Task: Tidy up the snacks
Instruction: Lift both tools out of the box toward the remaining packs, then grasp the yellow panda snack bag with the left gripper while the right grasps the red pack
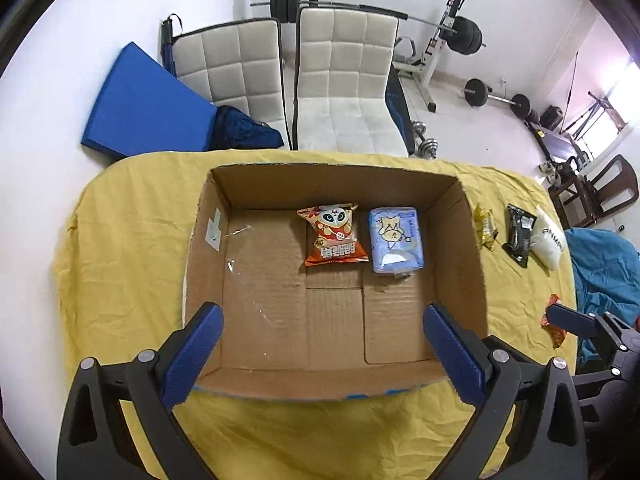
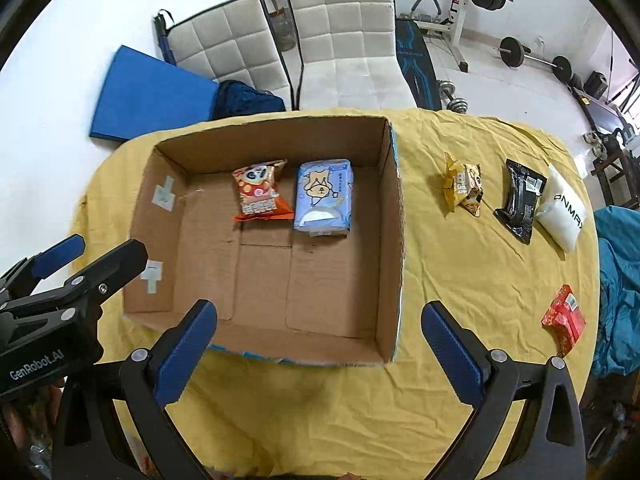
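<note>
From the left wrist view, the left gripper hangs over the near side of the cardboard box, and its blue claws are spread wide with nothing between them. Inside the box, near the far wall, an orange snack bag and a light blue pack lie side by side. Outside the box, on the yellow cloth, wait a small gold bag, a black pack and a white pack. From the right wrist view, the right gripper is also spread open and empty, above the box's near edge. A red snack pack lies alone on the cloth, off to the right and nearest to this claw. These snacks look light, soft and puffy, and the shiny wrappers may be slippery. I think it is best to pinch a pack gently across its middle, or by its flat sealed end, so nothing inside gets crushed.
</note>
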`<state>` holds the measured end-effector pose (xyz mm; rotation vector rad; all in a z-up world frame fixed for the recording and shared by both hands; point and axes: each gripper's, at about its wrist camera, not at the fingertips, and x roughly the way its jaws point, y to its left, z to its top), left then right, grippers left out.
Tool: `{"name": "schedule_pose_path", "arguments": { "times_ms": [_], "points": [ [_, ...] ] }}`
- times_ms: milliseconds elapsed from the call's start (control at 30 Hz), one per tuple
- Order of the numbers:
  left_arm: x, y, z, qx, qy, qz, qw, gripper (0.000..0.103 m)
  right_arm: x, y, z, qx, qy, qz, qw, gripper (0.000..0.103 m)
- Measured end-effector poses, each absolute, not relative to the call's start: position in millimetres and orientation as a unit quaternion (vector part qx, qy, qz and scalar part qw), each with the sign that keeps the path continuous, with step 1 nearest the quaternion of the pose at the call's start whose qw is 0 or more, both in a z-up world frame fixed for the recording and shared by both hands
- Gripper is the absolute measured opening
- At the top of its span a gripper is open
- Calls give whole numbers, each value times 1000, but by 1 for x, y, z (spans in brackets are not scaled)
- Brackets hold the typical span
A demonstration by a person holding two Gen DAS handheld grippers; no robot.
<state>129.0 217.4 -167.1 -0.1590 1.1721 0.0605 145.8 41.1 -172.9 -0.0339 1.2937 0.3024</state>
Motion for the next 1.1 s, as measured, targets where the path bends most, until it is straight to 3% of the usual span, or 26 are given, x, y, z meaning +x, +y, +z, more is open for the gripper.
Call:
{"name": "schedule_pose_path", "arguments": {
  "times_ms": [300,533,800,933,1100],
  "points": [
    [111,186,-132,-85,537,22,839,103,132,-13,-150,17,598,156,786,103],
    [129,106,-131,-67,549,-25,832,103,151,-141,-163,6,621,89,779,103],
    [180,-10,-187,-28,602,-77,794,103,202,-299,-270,-65,689,48,720,103],
    [203,-52,-219,-4,626,-81,776,103,221,-336,-333,-143,720,63,676,103],
    [223,-81,-250,18,647,-66,760,103,226,-351,-387,-152,750,108,634,100]
  ]
}}
